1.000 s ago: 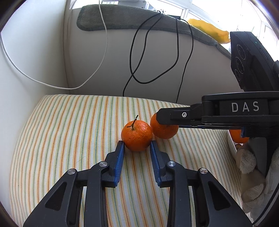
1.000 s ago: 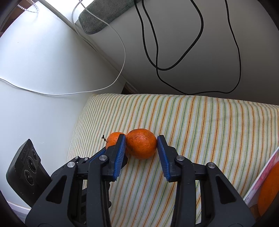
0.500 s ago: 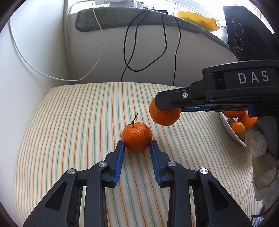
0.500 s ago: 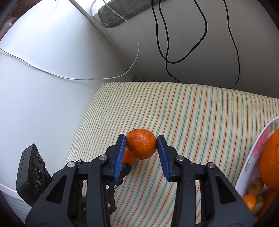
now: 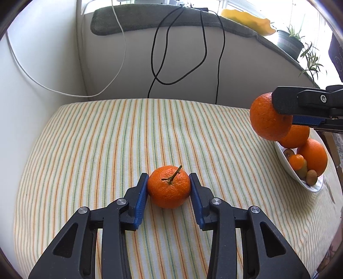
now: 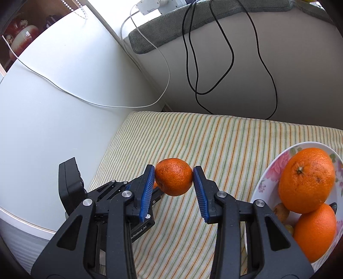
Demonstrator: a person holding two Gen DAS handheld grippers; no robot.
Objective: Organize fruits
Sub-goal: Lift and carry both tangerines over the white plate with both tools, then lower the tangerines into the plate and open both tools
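Note:
My left gripper (image 5: 169, 188) is shut on a stemmed mandarin (image 5: 169, 187) and holds it above the striped tablecloth (image 5: 128, 139). My right gripper (image 6: 174, 179) is shut on a second mandarin (image 6: 174, 177), held in the air left of the floral fruit bowl (image 6: 272, 171). In the left wrist view that mandarin (image 5: 268, 118) hangs just above and left of the bowl (image 5: 300, 180). The bowl holds two large oranges (image 6: 306, 178) and several small fruits. The left gripper shows below and behind the right one in the right wrist view (image 6: 128, 193).
Black cables (image 5: 193, 53) and a white cable (image 5: 53, 85) hang down the white wall behind the table. A grey mat (image 5: 150, 19) lies on the sill, with a yellow object (image 5: 246, 19) and potted plants (image 5: 295, 40) at the right.
My right gripper has carried its mandarin up and to the right, toward the bowl. My left gripper has lifted the stemmed mandarin off the cloth and drawn back.

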